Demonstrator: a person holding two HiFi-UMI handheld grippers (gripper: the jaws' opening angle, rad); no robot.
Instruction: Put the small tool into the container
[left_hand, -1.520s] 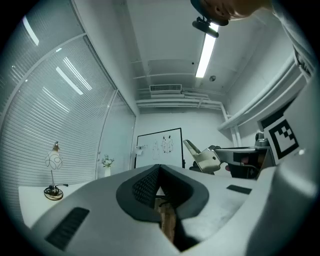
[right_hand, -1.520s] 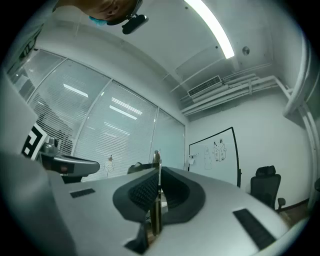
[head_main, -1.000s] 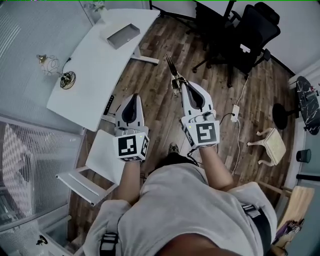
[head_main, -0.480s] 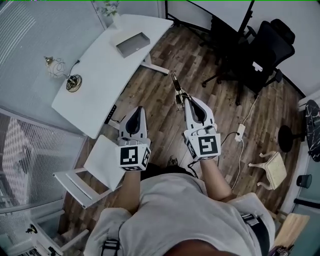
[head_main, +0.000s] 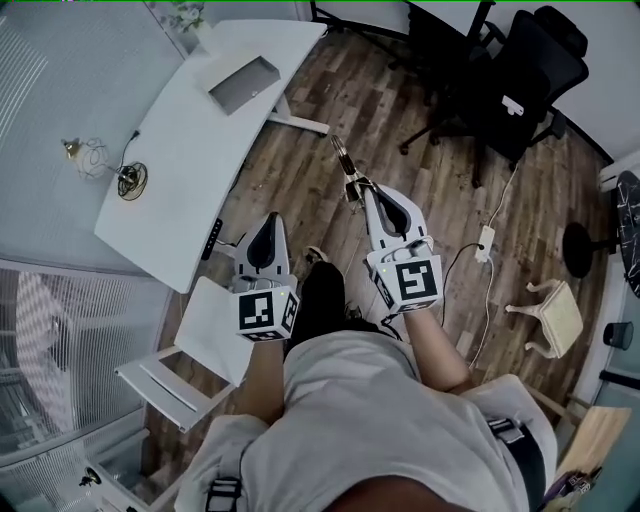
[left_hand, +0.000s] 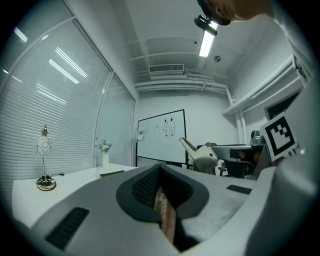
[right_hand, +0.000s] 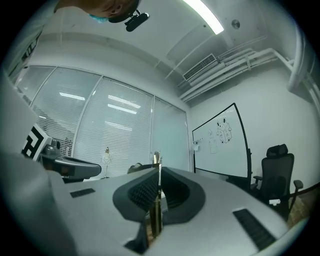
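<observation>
Pale shirt (head_main: 380, 420); white marker-cubed left gripper (head_main: 269, 216), right gripper (head_main: 366, 188)

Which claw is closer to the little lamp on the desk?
Left. The left claw is right of the lamp, beside the desk; the right claw is farther right.

Bright ceiling strip light (left_hand: 205, 45), fisheye-warped edges

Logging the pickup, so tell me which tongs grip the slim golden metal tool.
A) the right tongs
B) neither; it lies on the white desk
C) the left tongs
A: the right tongs are shut on the slim golden metal tool, which sticks out past their tips; the left tongs hold nothing.
</observation>
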